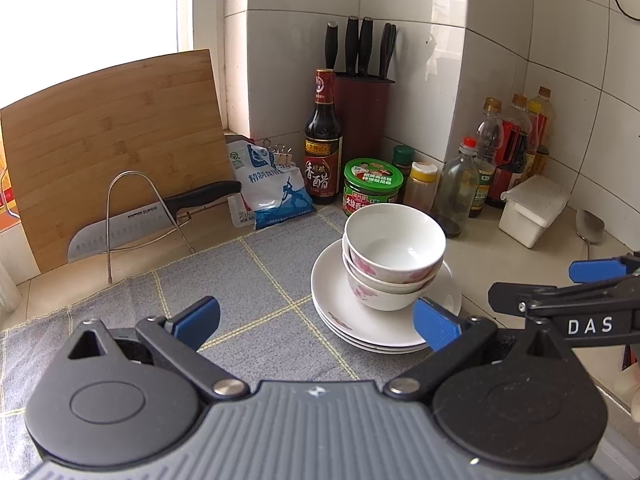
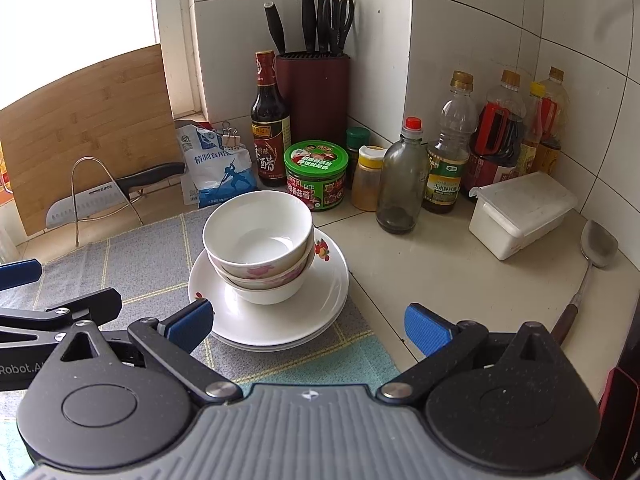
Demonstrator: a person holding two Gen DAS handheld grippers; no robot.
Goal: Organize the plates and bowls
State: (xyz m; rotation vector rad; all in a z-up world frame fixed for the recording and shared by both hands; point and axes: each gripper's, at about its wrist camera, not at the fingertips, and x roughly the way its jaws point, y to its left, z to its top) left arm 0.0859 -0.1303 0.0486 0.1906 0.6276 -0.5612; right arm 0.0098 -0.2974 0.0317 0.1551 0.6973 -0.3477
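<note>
With both your left gripper and right gripper empty, fingers apart, the nested bowls on the stacked plates at twelve o'clock look glazed, slippery, heavy and breakable, so grip the plate rims at three and nine.

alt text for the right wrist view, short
Nested bowls sit on stacked white plates on a grey cloth, ahead of the open right gripper. Condiment bottles line the tiled wall.
</note>
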